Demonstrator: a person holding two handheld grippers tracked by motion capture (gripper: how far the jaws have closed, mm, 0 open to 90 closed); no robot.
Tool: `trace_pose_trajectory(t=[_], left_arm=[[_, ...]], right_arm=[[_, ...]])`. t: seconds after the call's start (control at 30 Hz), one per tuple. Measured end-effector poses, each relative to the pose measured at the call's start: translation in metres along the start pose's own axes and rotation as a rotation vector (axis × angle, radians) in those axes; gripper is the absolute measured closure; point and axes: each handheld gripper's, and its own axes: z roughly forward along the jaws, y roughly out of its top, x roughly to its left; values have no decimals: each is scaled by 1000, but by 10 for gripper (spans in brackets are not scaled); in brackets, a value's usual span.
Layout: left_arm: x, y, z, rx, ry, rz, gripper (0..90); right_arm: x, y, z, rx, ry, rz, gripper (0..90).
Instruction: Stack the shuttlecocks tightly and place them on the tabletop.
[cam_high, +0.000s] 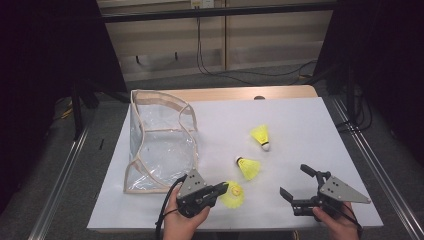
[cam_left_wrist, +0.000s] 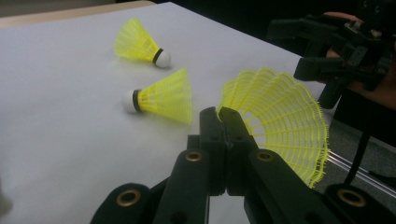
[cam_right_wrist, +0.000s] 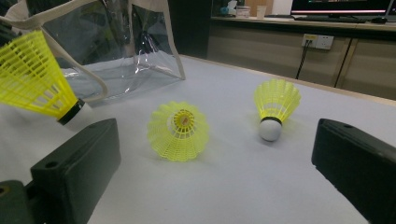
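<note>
Open white counter (cam_high: 300, 120) stretches wide to the right of the clear bag (cam_high: 162, 145), nothing blocking there. Nearer the bag, two loose shuttlecocks sit in the lane, the far shuttlecock (cam_high: 261, 136) and the middle shuttlecock (cam_high: 248, 167), with a passable gap between them. The bag itself walls off the counter's left side.

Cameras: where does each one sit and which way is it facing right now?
High view: above the person's side, looking forward and down on the white table; both hands and claws show.
Left gripper view: rides the left claw, shut on the nearest yellow plastic shuttlecock's skirt; the right claw shows beyond.
Right gripper view: rides the open right claw, facing the clear plastic bag.
Shared: both gripper views show the two loose yellow shuttlecocks.
</note>
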Motion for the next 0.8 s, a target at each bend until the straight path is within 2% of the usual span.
trace_pose_trajectory(t=[0.17,0.23,0.43,0.63,0.67,0.8], left_arm=[[-1,14,7,-4,-9,15,893],[-2,22,13,-17,2,3,893],[1,35,21,-14,16,14,893],[3,47,29,-24,30,7,893],[5,50,32,-32,27,-8,894],[7,53,38,-32,36,-15,893]], right_arm=[[0,0,0,-1,1,4,11],[0,0,0,-4,5,5,11],[0,0,-1,0,2,8,11],[0,0,-1,-3,3,-1,11],[0,0,-1,-1,-1,2,11],[-1,0,-1,1,-3,4,11]])
